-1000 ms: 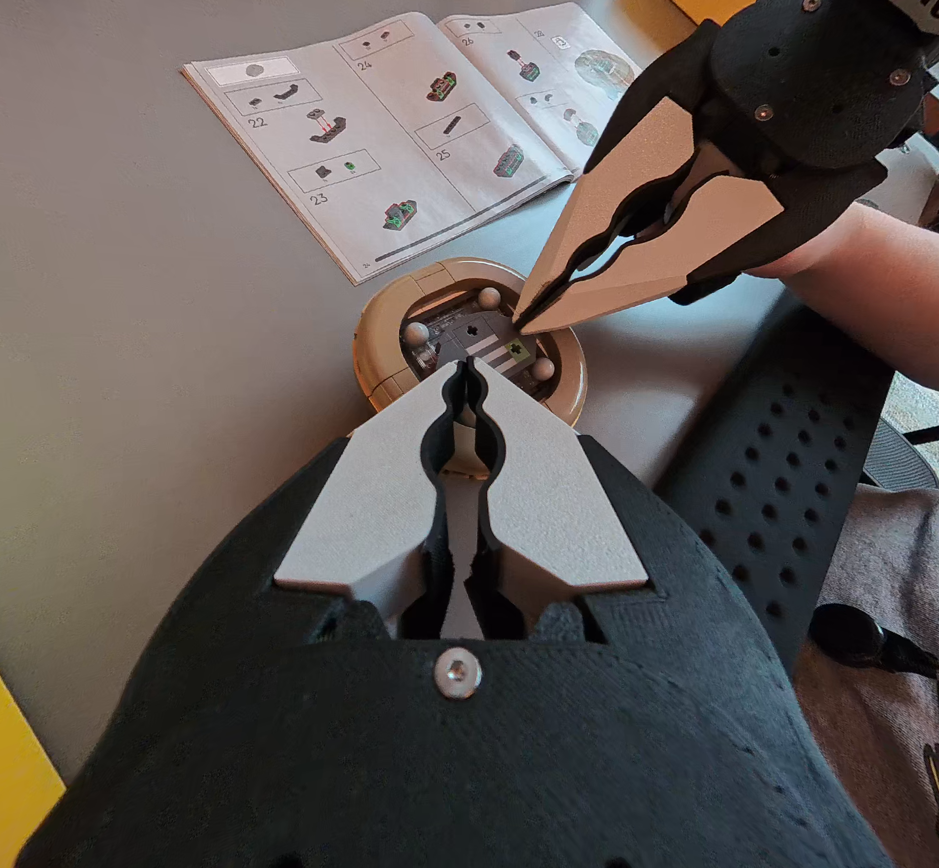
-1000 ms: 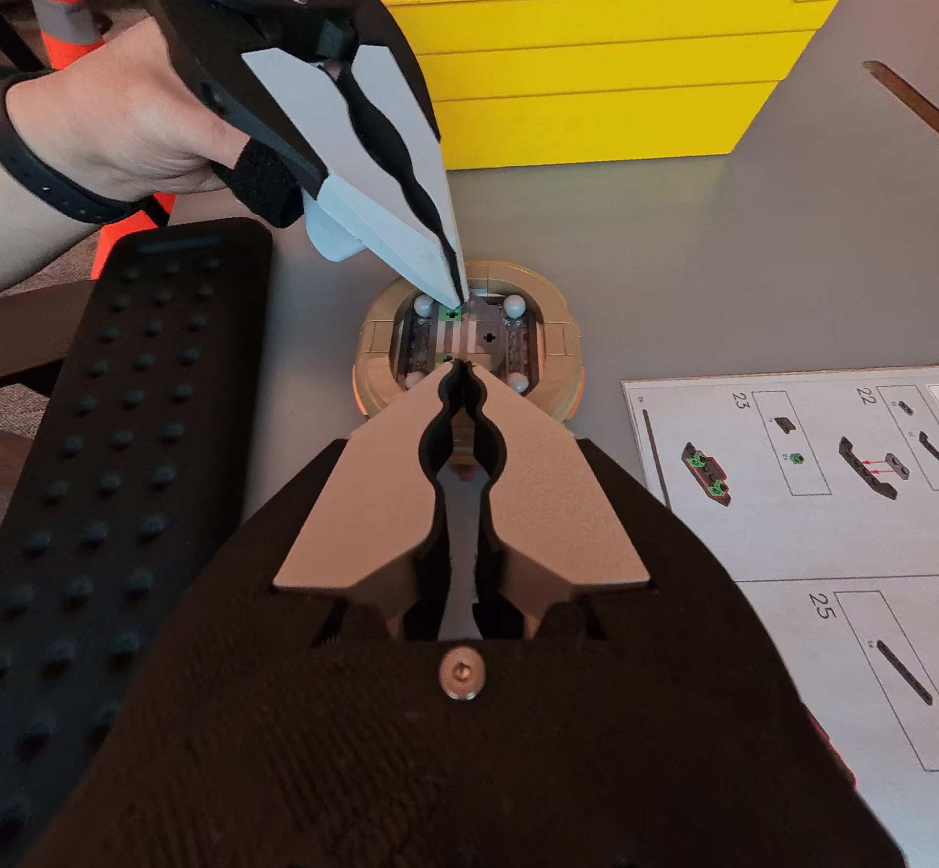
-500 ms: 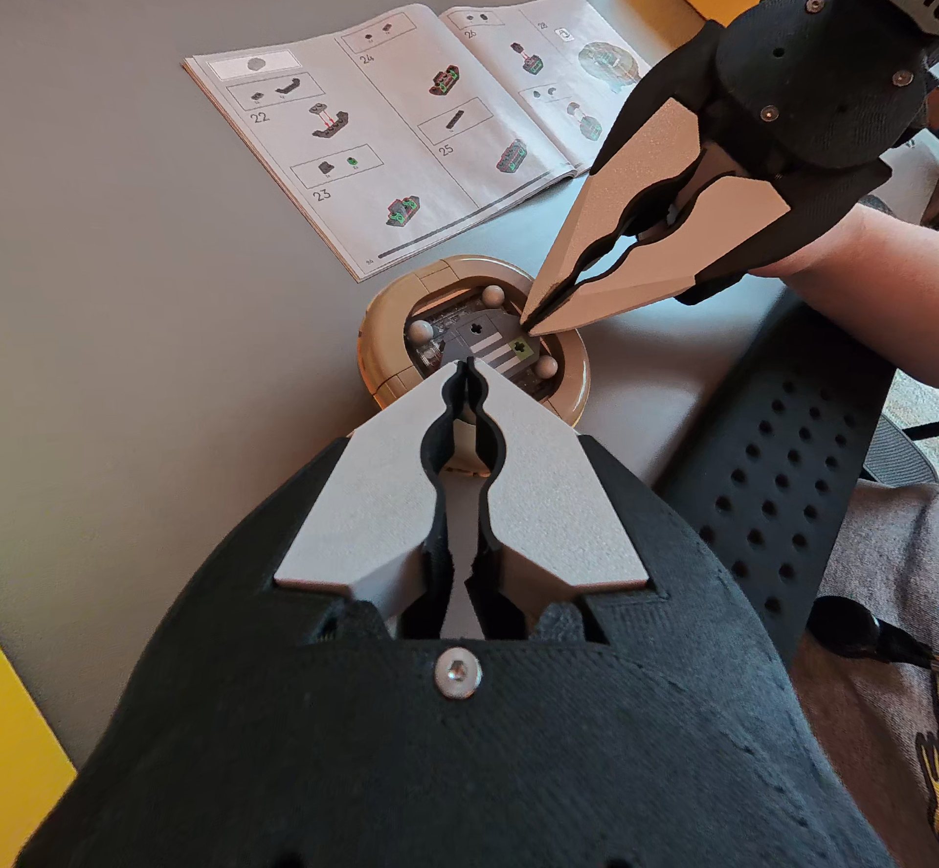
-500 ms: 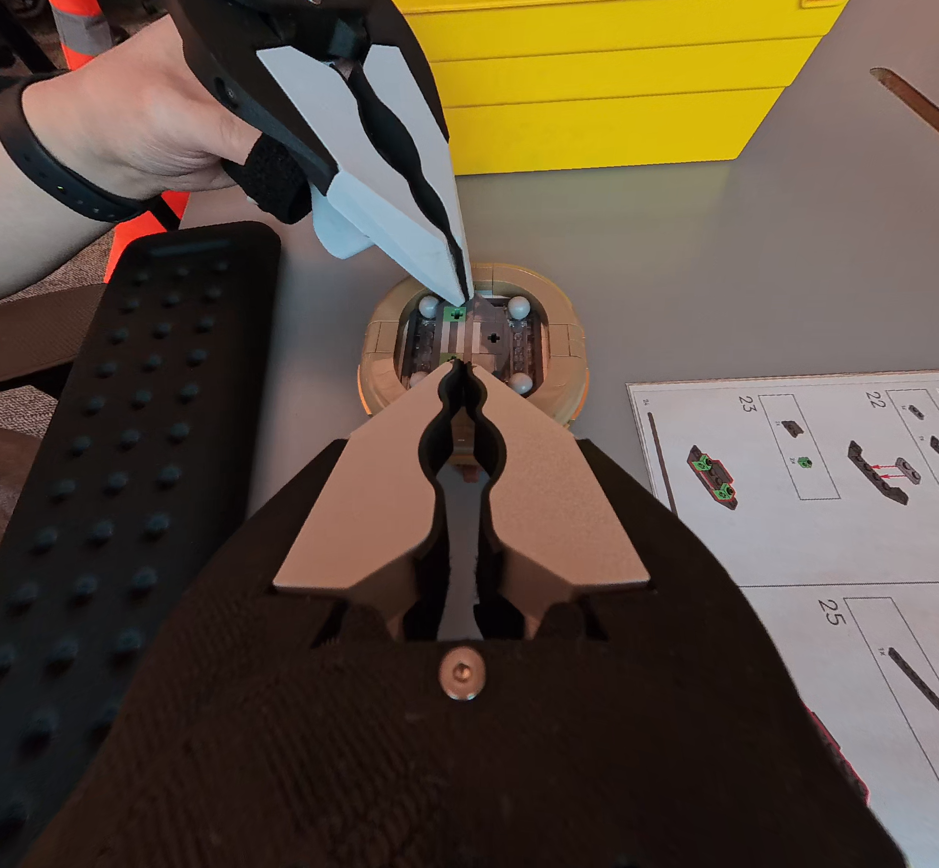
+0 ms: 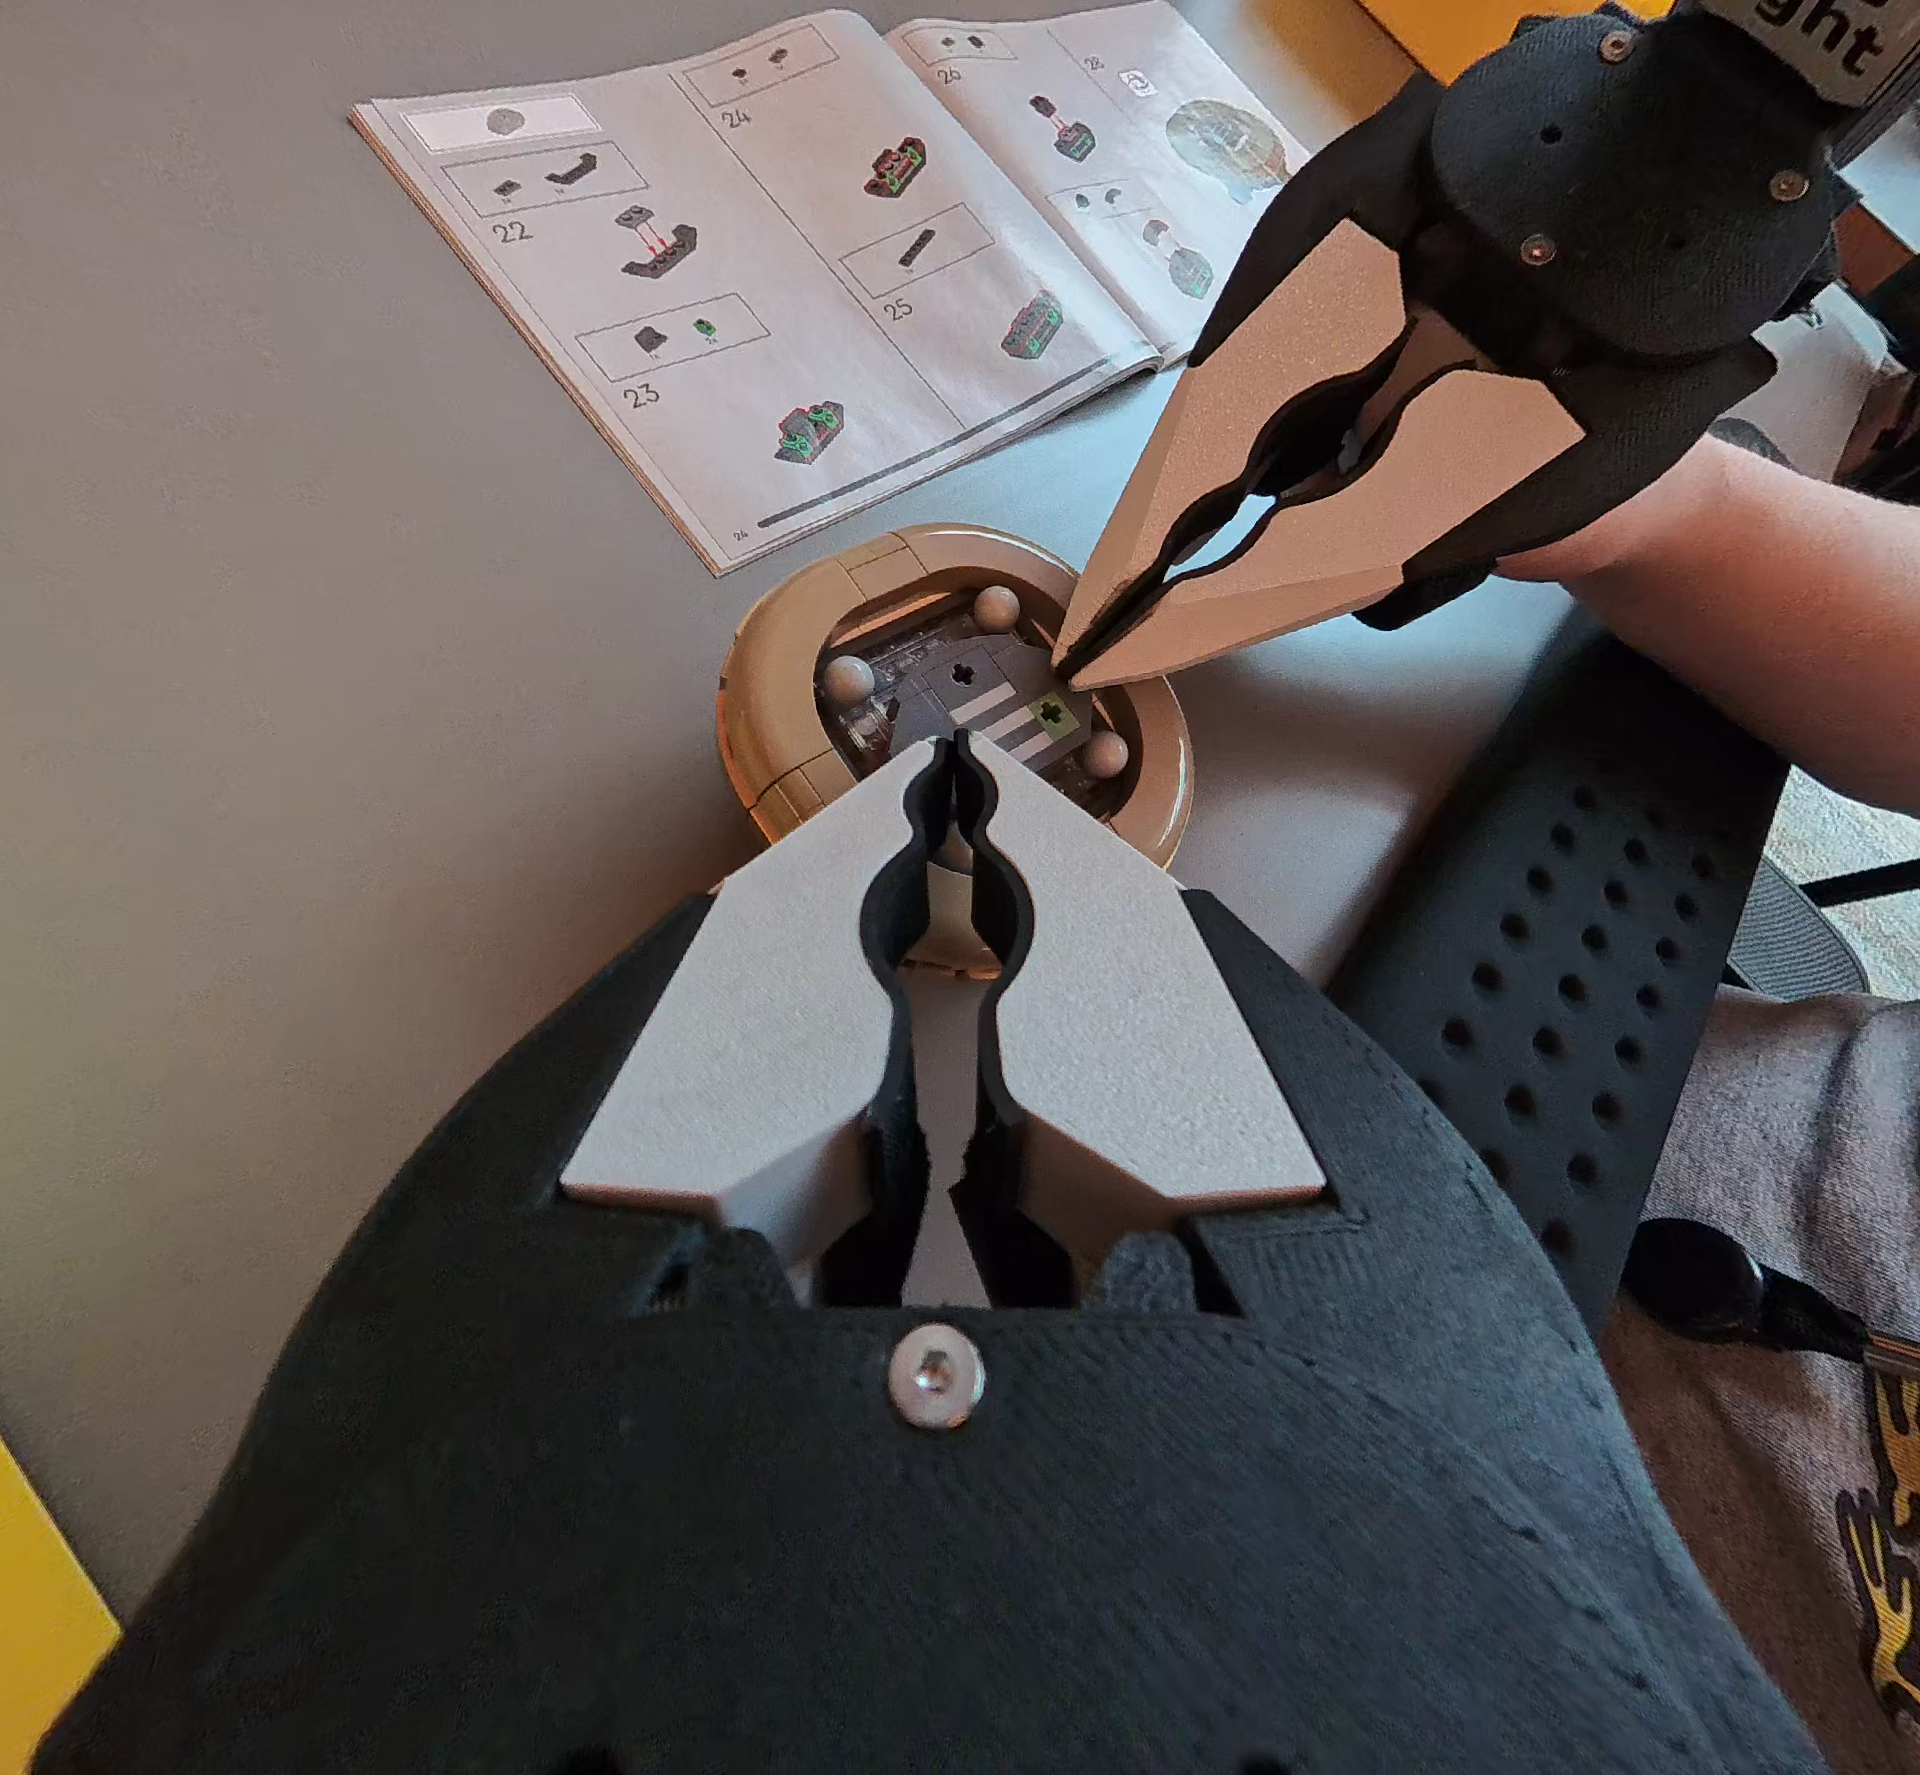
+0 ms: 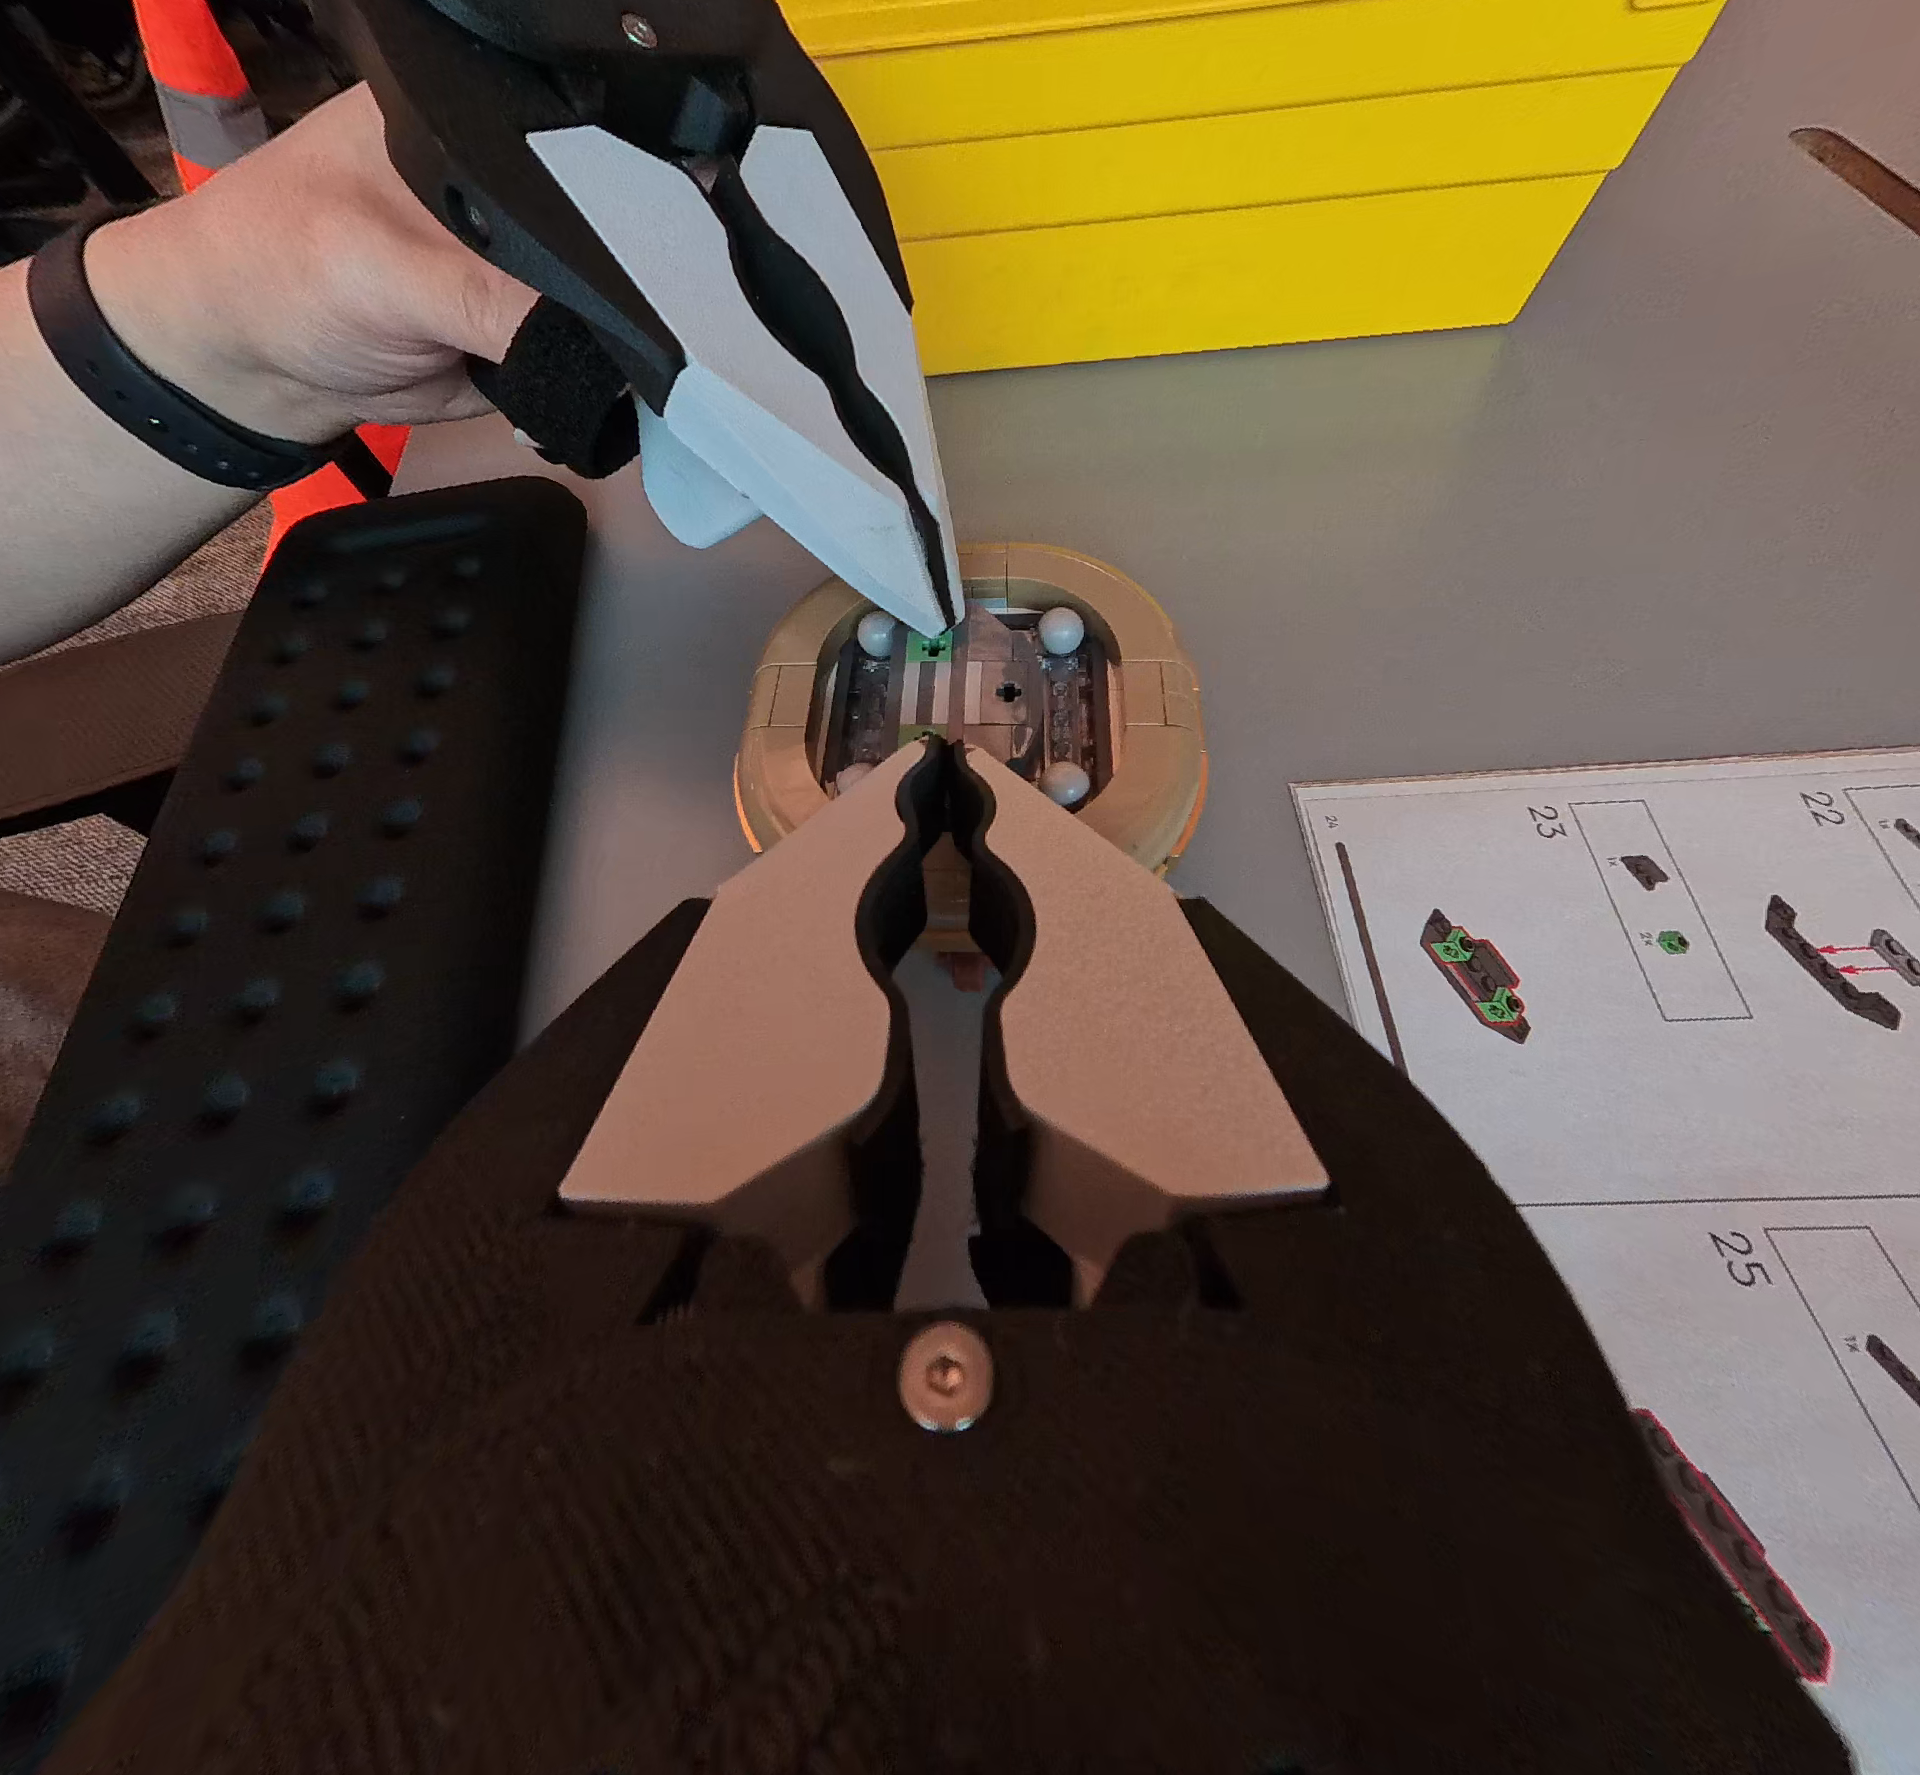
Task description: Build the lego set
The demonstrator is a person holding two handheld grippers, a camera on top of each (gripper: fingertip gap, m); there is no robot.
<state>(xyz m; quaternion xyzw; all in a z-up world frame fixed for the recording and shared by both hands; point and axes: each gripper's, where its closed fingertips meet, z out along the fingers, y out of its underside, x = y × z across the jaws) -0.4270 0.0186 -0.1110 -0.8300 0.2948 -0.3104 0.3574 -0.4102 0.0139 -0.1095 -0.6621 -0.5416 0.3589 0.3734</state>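
Observation:
A round tan lego model (image 5: 769, 655) with a dark grey inside, grey ball studs and small green pieces sits on the grey table (image 5: 312, 686); it also shows in the right wrist view (image 6: 1153, 686). My left gripper (image 5: 954, 746) is shut, with its tips on the model's near side. In the right wrist view the left gripper (image 6: 940, 622) points down onto a green piece (image 6: 928, 648). My right gripper (image 6: 940, 751) is shut, with its tips at the model's inner edge. It comes in from the right in the left wrist view (image 5: 1067, 673). I see no loose piece in either one.
An open instruction booklet (image 5: 790, 271) lies just beyond the model, also in the right wrist view (image 6: 1662, 998). A yellow bin (image 6: 1247, 198) stands at the back. A black perforated armrest (image 6: 260, 894) runs beside the table edge. A person's hands hold both grippers. The black perforated armrest (image 6: 260, 894) is about 15 centimetres from both grippers' fingertips.
Both grippers stay shut with their tips at the model. The views have shifted only slightly, and the model has not visibly moved.

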